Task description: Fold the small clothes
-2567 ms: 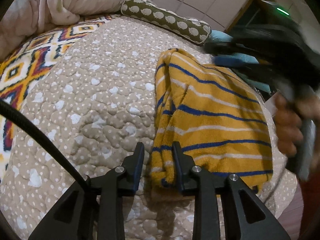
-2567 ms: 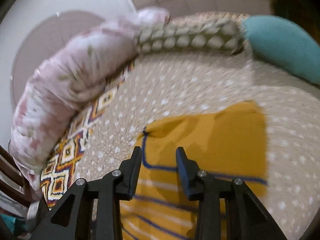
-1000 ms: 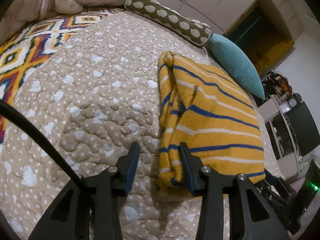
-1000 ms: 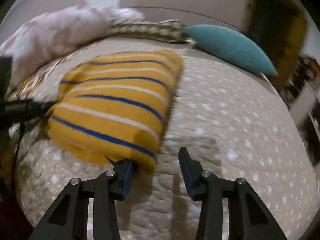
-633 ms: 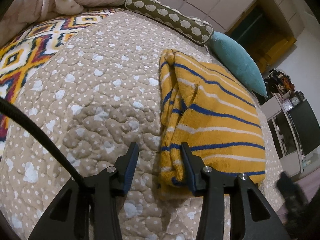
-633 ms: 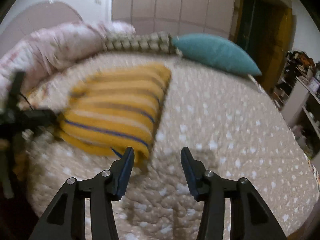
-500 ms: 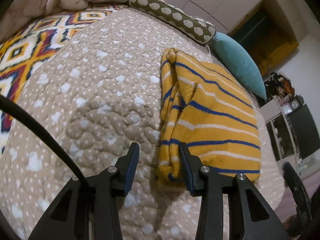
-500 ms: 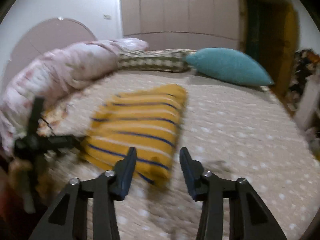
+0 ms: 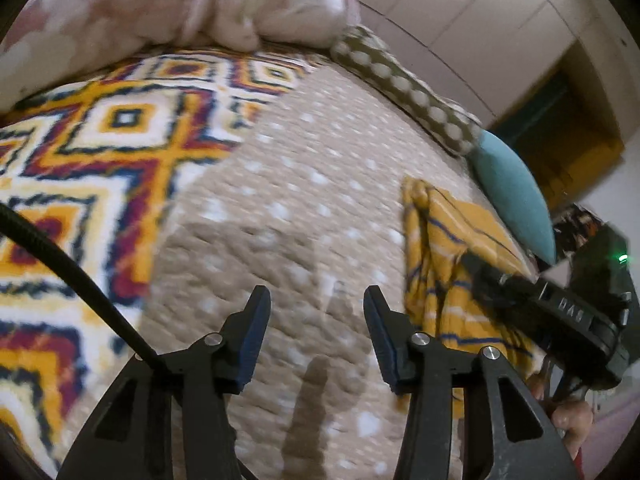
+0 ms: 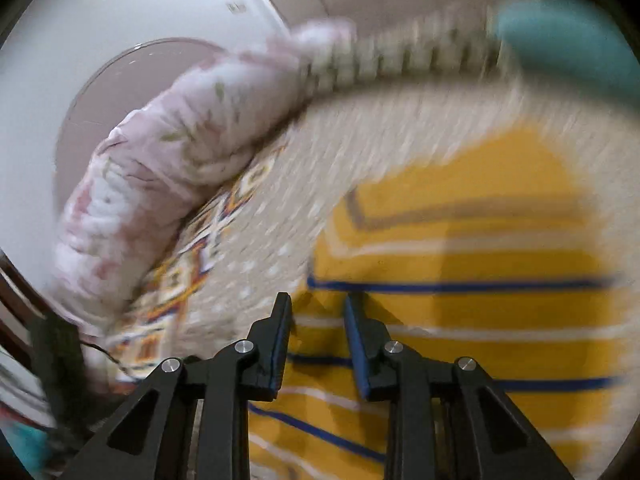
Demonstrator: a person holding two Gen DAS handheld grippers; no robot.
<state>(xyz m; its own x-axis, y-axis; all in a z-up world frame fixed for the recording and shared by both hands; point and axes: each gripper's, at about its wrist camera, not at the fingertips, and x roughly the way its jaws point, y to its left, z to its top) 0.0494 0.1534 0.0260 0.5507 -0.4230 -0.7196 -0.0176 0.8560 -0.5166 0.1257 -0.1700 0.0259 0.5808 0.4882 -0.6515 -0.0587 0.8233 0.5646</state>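
Note:
A folded yellow garment with blue and white stripes (image 9: 440, 252) lies on the beige dotted bedspread (image 9: 288, 216); in the right wrist view the garment (image 10: 480, 300) fills the right half, blurred. My left gripper (image 9: 316, 304) is open and empty above bare bedspread, left of the garment. My right gripper (image 10: 316, 308) is open, hovering over the garment's left edge, holding nothing. The right gripper's body (image 9: 560, 312) shows over the garment in the left wrist view.
A pink floral duvet (image 9: 180, 4) is bunched at the head of the bed. A dotted olive bolster (image 9: 400, 84) and a teal pillow (image 9: 516, 200) lie behind the garment. A patterned orange, white and red blanket (image 9: 80, 152) covers the bed's left part.
My left gripper has moved left, off the garment's edge, onto bare bedspread. My right gripper has swung from the bed's far side to above the garment's left edge.

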